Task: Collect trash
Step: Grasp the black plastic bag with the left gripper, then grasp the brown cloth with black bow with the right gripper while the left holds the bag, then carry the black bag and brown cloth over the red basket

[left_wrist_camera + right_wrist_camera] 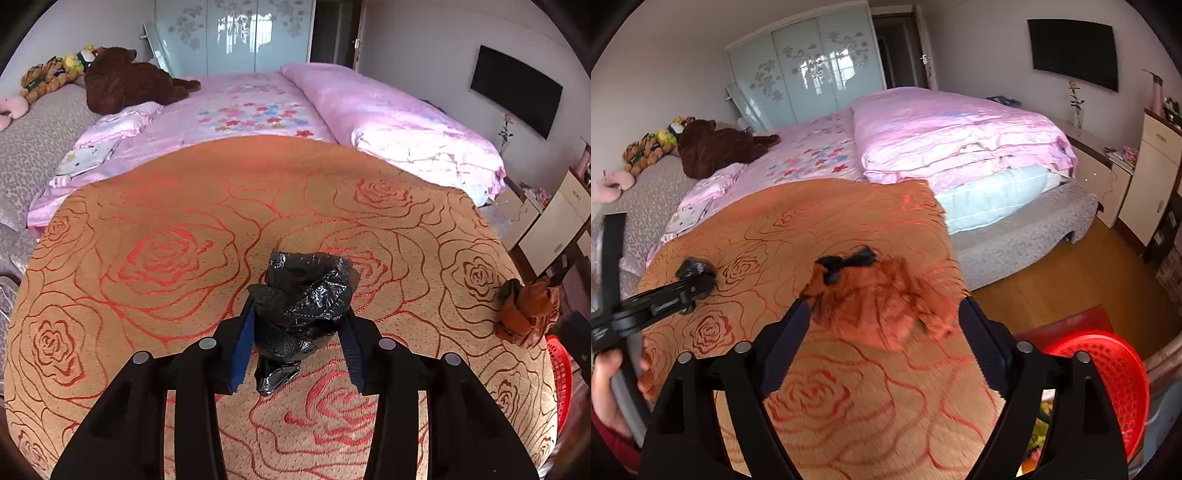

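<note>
A crumpled black plastic bag [301,306] sits on the orange rose-patterned cloth [166,258], and my left gripper [300,308] is shut on it, with both blue pads against its sides. The right wrist view shows that same gripper [696,286] and the black bag [694,267] at the left, with a hand [605,384] on the handle. A crumpled brown-orange bag [882,310] lies blurred between the wide-open fingers of my right gripper [883,304], with a black scrap [849,260] at its far edge. In the left wrist view the brown bag [524,314] is near the cloth's right edge.
A red mesh basket [1108,369] stands on the floor below the right edge of the cloth-covered surface. Beyond it are a pink bed [942,140] with plush toys [709,147], cabinets [1156,173] at the right wall and a wall television [1075,51].
</note>
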The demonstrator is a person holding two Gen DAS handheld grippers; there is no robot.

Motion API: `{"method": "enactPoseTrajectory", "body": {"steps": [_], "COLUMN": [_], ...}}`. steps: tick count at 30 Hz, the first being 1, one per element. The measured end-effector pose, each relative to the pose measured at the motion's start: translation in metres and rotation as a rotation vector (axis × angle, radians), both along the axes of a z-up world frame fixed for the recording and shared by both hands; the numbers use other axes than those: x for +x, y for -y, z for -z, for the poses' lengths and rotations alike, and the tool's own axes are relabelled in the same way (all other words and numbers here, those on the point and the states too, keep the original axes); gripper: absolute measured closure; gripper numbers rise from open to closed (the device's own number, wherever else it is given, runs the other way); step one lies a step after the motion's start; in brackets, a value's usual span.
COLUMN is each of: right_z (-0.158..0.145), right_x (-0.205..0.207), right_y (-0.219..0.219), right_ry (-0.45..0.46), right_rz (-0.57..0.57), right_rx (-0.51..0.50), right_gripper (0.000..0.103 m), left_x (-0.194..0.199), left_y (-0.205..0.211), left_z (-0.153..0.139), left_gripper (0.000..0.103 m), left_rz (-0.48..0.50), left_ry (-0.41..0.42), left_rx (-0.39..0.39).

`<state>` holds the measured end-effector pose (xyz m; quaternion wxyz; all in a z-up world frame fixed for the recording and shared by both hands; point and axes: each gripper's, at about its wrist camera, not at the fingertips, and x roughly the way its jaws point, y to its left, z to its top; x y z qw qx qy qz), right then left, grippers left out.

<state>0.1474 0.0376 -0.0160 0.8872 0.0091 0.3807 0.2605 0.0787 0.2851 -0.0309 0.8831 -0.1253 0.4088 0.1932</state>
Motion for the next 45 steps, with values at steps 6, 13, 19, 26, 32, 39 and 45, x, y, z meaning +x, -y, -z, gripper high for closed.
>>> {"method": "enactPoseTrajectory", "body": {"steps": [6, 13, 19, 26, 32, 39, 45], "right_z": [0.009, 0.025, 0.032, 0.030, 0.022, 0.012, 0.001], "right_x": [0.020, 0.031, 0.029, 0.020, 0.008, -0.002, -0.015], "right_y": [-0.023, -0.040, -0.040, -0.040, -0.037, -0.026, -0.018], "right_ry": [-0.013, -0.047, -0.061, -0.030, -0.008, 0.008, 0.027], "right_rz": [-0.007, -0.034, -0.040, -0.046, -0.055, -0.048, -0.050], "right_rx": [-0.035, -0.086, -0.085, -0.103, -0.088, -0.067, -0.045], "right_gripper": [0.014, 0.015, 0.030, 0.044, 0.048, 0.050, 0.050], "left_x": [-0.010, -0.016, -0.020, -0.024, -0.028, -0.032, -0.038], "left_y": [0.003, 0.010, 0.013, 0.019, 0.026, 0.030, 0.036], "left_z": [-0.009, -0.012, -0.010, -0.006, -0.008, -0.013, -0.019], "left_gripper": [0.063, 0.062, 0.062, 0.063, 0.062, 0.063, 0.062], "left_rz": [0.006, 0.018, 0.021, 0.028, 0.034, 0.042, 0.051], "left_ry": [0.030, 0.039, 0.038, 0.037, 0.043, 0.055, 0.069], "left_rx": [0.008, 0.022, 0.024, 0.020, 0.035, 0.031, 0.033]}}
